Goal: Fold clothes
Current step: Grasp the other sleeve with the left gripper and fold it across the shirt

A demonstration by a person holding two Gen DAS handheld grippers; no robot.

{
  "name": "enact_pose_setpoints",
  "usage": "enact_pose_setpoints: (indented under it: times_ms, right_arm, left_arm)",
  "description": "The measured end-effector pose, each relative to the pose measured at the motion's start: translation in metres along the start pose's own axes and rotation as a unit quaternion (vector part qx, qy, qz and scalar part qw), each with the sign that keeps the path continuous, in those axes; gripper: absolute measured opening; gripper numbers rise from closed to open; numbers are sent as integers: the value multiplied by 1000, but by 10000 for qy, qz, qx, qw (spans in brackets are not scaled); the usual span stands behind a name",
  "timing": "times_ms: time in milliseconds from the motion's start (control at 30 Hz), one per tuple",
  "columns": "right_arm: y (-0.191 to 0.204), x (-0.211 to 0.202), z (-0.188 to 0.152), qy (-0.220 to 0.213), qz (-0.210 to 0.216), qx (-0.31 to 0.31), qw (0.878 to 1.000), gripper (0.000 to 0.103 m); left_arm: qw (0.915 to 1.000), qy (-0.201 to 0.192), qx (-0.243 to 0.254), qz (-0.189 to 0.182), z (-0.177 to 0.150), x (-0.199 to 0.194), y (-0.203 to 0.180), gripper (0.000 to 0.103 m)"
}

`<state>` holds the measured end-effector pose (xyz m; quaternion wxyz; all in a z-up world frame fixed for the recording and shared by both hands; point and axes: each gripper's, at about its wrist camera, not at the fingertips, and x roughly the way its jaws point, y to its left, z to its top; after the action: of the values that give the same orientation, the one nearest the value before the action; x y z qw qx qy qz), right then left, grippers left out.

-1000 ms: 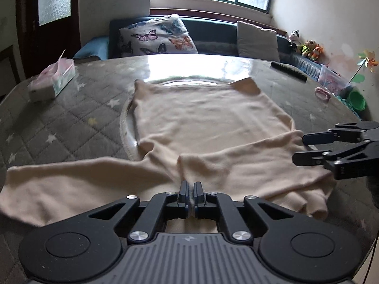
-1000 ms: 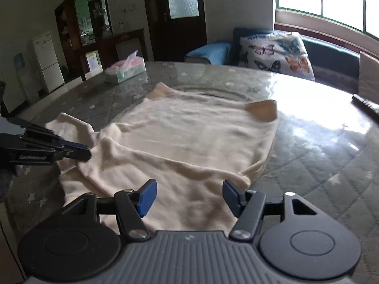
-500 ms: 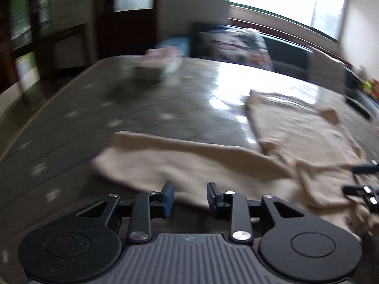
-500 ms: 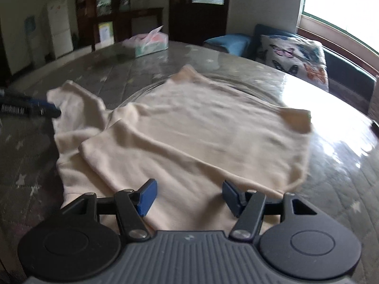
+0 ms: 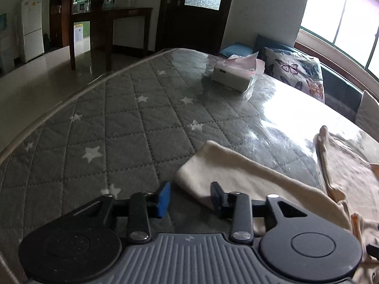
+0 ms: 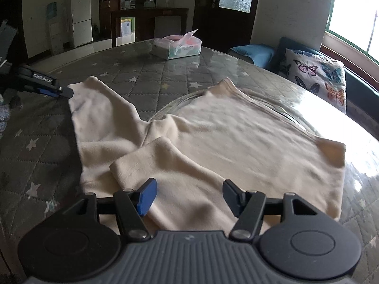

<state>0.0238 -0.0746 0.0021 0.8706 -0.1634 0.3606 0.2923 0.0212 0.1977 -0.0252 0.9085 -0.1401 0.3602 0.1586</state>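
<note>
A cream long-sleeved top [image 6: 236, 137] lies flat on the grey quilted table [image 6: 151, 75]. One sleeve is folded across its body; the other sleeve [image 6: 94, 108] stretches out to the left. In the left wrist view that sleeve's cuff [image 5: 203, 165] lies just ahead of my left gripper [image 5: 189, 197], which is open and empty, the cuff's corner between the fingertips. From the right wrist view the left gripper [image 6: 54, 90] sits at the cuff end. My right gripper [image 6: 188, 195] is open and empty, low over the folded sleeve.
A tissue box [image 6: 176, 46] stands at the far side of the table, also in the left wrist view [image 5: 236, 73]. A butterfly pillow [image 6: 315, 75] lies on the bench by the window. The table's rounded edge [image 5: 71, 99] runs on the left.
My left gripper opened and swung left from the shirt's middle to the outstretched sleeve's cuff. The right gripper stayed open and shifted slightly over the folded sleeve.
</note>
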Motion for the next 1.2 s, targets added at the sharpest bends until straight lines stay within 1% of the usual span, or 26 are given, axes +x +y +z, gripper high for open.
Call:
enact_pose_setpoints:
  times_ms: [67, 100, 167, 233, 367, 433, 567, 700, 800, 867, 1000, 1067, 1133, 1167, 1200]
  right_arm:
    - [-2, -3, -1, -2, -20, 21, 10000, 63]
    - [-3, -4, -1, -9, -27, 40, 10000, 63]
    - [-5, -8, -2, -37, -30, 97, 9999, 63]
    - [-9, -13, -3, -84, -44, 160, 9998, 63]
    - [-20, -26, -6, -202, -58, 365, 9991, 63]
    - [-26, -32, -8, -253, -83, 467, 9986, 62]
    - [-39, -44, -12, -343, -151, 657, 9971, 62]
    - [-52, -53, -17, -389, -197, 858, 9954, 62]
    - [-59, -54, -25, -312, -292, 925, 9948, 62]
    - [-63, -53, -32, -230, -329, 970, 9945, 62]
    - [-68, -49, -45, -76, -380, 1069, 9935, 62]
    - [-69, -47, -51, -20, -368, 1132, 9929, 62]
    - [-70, -48, -54, -38, -373, 1170, 9924, 60]
    - [-70, -50, -55, -54, -378, 1186, 9922, 58]
    - [-71, -51, -56, -71, -383, 1203, 9920, 58]
  left_arm:
    - [9999, -51, -64, -103, 3, -1, 0, 11]
    - [9998, -77, -100, -161, 4, -2, 0, 8]
    - [9994, -130, -172, -276, 7, -3, -1, 6]
    - [9982, -295, -120, -511, 10, -16, -9, 6]
    - [9908, -523, 134, -1238, 13, -46, -40, 6]
    - [9844, -553, 257, -1653, 13, -59, -58, 6]
    - [9678, -508, 503, -2414, 11, -76, -98, 6]
    - [9472, -377, 825, -3076, 4, -85, -140, 6]
    - [9310, -242, 1004, -3502, -3, -88, -167, 6]
    - [9235, -156, 1162, -3652, -11, -88, -184, 6]
    - [9074, 264, 1520, -3910, -33, -77, -215, 7]
    - [9030, 466, 1711, -3914, -44, -68, -226, 9]
    - [8994, 554, 1877, -3908, -53, -64, -231, 11]
    - [8971, 580, 1931, -3931, -56, -64, -228, 16]
    - [8965, 550, 1960, -3936, -56, -66, -224, 29]
